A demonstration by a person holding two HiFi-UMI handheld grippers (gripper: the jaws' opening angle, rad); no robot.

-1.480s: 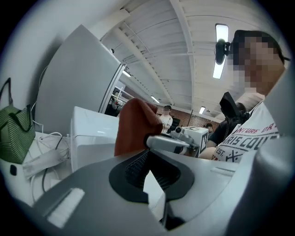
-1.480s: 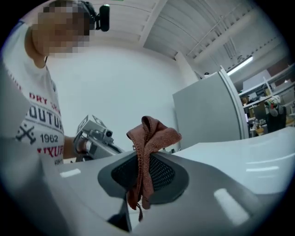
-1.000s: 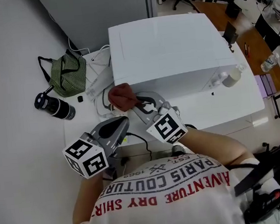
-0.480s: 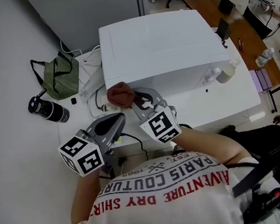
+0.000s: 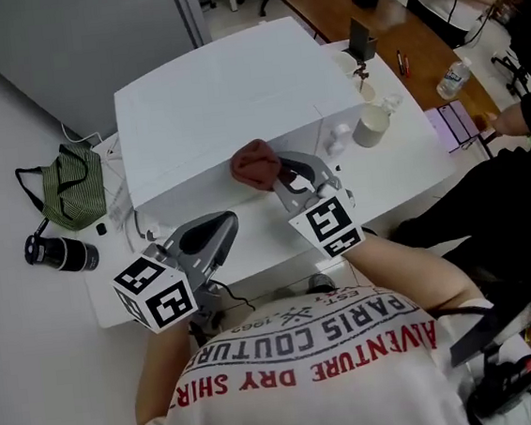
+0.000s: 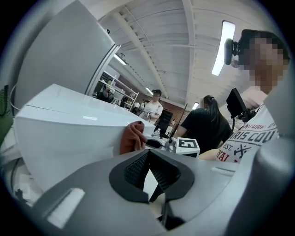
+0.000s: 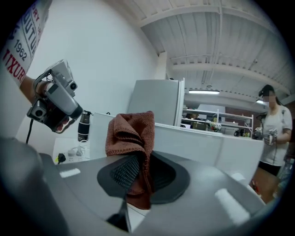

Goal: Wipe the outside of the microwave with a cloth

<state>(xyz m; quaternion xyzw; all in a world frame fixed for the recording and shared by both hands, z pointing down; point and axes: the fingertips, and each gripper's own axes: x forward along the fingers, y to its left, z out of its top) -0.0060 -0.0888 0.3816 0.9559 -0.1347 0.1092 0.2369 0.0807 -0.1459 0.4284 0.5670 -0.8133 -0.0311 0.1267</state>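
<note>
Right gripper [image 5: 283,175]: jaws clamped on a rust-brown terry cloth [image 5: 254,165], which sits at the front upper edge of the boxy white microwave [image 5: 225,98] on the white table [image 5: 411,158]. Left gripper [image 5: 215,229]: jaws together, nothing between them (held near the microwave's front). A green striped fabric bag [image 5: 72,185] lies beside the microwave.

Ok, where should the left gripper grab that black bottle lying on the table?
Probably take the bottle across the middle of its round body, from above: it lies on its side, both long flanks exposed. The left gripper is shut and empty, so open it first.
</note>
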